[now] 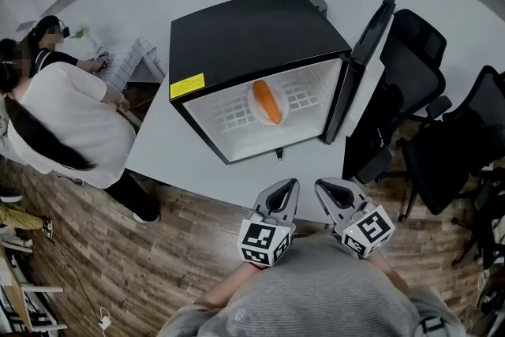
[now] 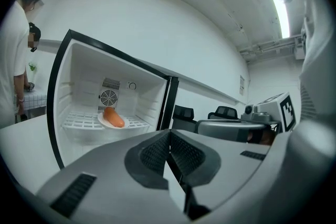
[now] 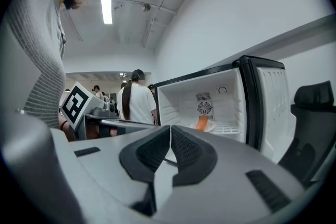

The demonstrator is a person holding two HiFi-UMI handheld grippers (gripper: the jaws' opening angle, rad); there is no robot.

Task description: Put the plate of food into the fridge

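Holding left gripper (image 1: 289,187) and right gripper (image 1: 323,189) side by side before open mini fridge (image 1: 252,35).
Pointing both, jaws closed on nothing, at the plate of food (image 1: 268,102) inside.

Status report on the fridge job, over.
Left gripper shut, empty; right gripper shut, empty. Plate of food on shelf inside fridge. Door open, nothing in the way.
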